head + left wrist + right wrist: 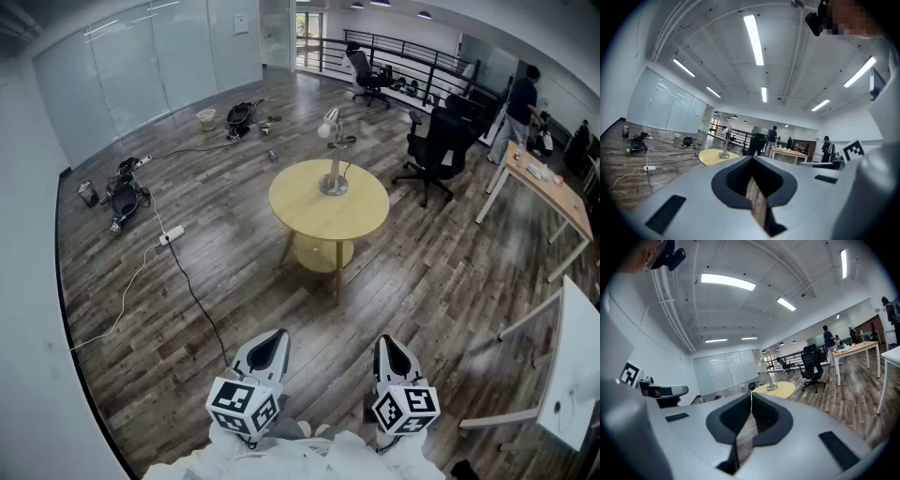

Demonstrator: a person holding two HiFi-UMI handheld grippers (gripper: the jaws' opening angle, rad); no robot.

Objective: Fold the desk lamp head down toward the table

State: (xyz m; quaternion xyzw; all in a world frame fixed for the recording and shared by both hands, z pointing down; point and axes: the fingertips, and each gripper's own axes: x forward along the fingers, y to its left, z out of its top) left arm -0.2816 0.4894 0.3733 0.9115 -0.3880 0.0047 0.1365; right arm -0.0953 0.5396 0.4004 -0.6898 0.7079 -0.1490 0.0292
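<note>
A silver desk lamp (334, 159) stands upright on its round base in the middle of a round yellow table (302, 208), its white head (326, 127) raised and tipped to the left. Both grippers are held low and close to my body, far short of the table. My left gripper (270, 349) is shut with nothing in it, and so is my right gripper (392, 354). In the left gripper view the left gripper (752, 161) points at the distant lamp (725, 143). The right gripper (751, 393) likewise points toward the lamp (768, 376) in the right gripper view.
A black cable and white power strip (171, 234) run across the wood floor to the left. Bags (124, 195) lie near the glass wall. A black office chair (437, 145) stands right of the table, a person (520, 103) at a desk (553, 192) beyond, and a white table (574, 370) close at right.
</note>
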